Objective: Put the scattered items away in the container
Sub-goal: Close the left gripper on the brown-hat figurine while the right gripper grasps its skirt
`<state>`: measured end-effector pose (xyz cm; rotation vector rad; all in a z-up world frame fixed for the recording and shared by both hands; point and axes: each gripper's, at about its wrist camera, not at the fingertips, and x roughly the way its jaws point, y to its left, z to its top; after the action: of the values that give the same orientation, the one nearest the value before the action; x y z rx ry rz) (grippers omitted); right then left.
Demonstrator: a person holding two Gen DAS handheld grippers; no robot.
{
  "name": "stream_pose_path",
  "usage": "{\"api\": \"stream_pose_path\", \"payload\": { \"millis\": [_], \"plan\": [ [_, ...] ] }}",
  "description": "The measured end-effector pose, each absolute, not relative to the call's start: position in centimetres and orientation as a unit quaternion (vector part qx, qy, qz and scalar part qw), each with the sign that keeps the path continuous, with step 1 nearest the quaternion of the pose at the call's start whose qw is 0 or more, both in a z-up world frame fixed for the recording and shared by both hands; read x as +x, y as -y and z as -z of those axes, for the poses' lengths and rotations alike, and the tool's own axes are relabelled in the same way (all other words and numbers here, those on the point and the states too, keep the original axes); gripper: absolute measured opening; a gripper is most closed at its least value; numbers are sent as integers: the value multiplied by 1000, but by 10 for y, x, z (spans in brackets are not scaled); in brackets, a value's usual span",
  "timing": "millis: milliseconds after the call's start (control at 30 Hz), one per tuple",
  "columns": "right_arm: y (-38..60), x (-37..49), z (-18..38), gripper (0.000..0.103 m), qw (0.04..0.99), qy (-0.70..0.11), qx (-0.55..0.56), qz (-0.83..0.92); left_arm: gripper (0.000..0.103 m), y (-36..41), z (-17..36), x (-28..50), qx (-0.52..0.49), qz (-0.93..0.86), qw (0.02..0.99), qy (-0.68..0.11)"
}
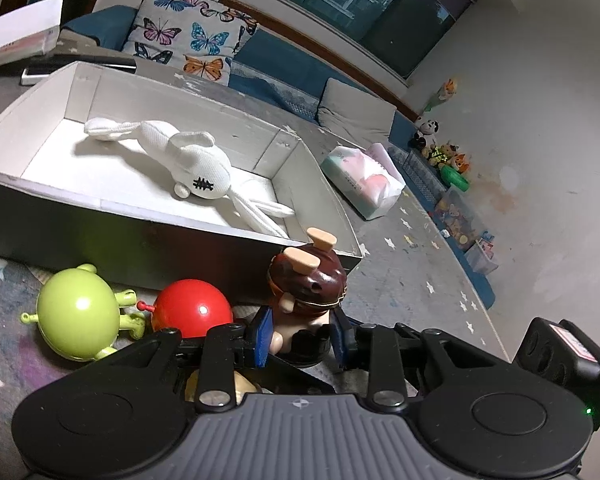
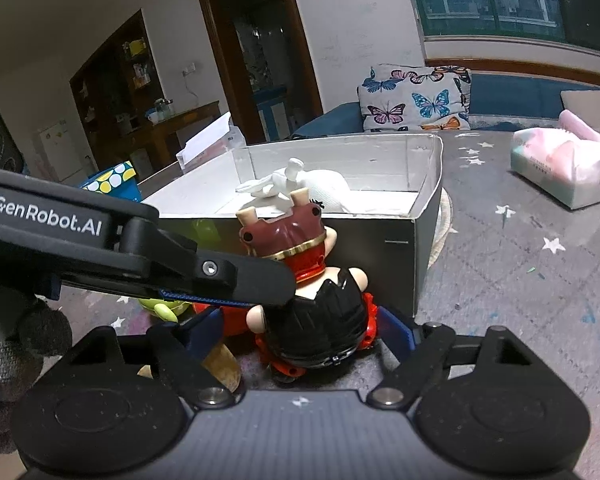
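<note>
1. Two handheld grippers meet on one toy figure (image 1: 306, 300) at the near edge of the grey star-patterned carpet (image 1: 412, 280). The figure is a small doll with a dark red horned cap and a black jagged skirt. It stands upright on the carpet, just in front of the box.

2. The left gripper (image 1: 302, 340) has its blue-padded jaws drawn close together on the figure's body, one pad at each side. That looks like a firm hold, taken to lift the toy.

3. The right gripper (image 2: 296, 334) faces the same figure from behind. Its jaws stand apart around the black skirt. I cannot tell whether its pads touch the toy, so it seems to be steadying or letting go rather than carrying.

4. Just beside the figure lie a red ball toy (image 1: 192, 308) and, further left, a green round toy (image 1: 76, 314) with small stubby limbs. Both rest on the carpet against the box's dark outer wall and are not yet tidied.

5. Behind them sits the open cardboard box (image 1: 320, 184), white inside, the container for the toys. A white cloth rabbit (image 1: 188, 160) already lies flat in it.

6. Further off, a soft pack of tissues (image 1: 364, 180) rests on the carpet, well apart from the box.

7. Farthest back, a butterfly-print cushion (image 1: 188, 36) leans on a blue sofa below a dark window.
</note>
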<state>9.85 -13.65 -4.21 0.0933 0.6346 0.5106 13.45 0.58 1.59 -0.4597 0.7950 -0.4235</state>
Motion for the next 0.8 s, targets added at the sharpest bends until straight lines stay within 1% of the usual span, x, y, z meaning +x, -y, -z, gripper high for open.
{"api": "stream_pose_path", "payload": {
  "millis": [100, 200, 467, 500, 533, 633, 800],
  "plan": [
    [139, 100, 43, 93, 914, -310, 56, -257, 32, -7, -16, 135, -222, 203, 874, -382],
    [140, 101, 45, 93, 913, -314, 61, -255, 32, -7, -16, 136, -220, 203, 875, -381],
    [140, 99, 44, 85, 916, -313, 53, -247, 32, -12, -13, 139, -231, 206, 870, -385],
    [140, 99, 45, 82, 916, -313, 54, -245, 32, -11, -13, 139, -232, 206, 869, -385],
    [141, 98, 45, 77, 917, -312, 54, -243, 33, -11, -14, 140, -232, 206, 869, -384],
    [143, 97, 43, 71, 918, -308, 52, -245, 34, -8, -15, 141, -226, 204, 871, -385],
    [140, 92, 38, 70, 919, -310, 34, -242, 34, -9, -14, 140, -236, 209, 865, -391]
  ]
}}
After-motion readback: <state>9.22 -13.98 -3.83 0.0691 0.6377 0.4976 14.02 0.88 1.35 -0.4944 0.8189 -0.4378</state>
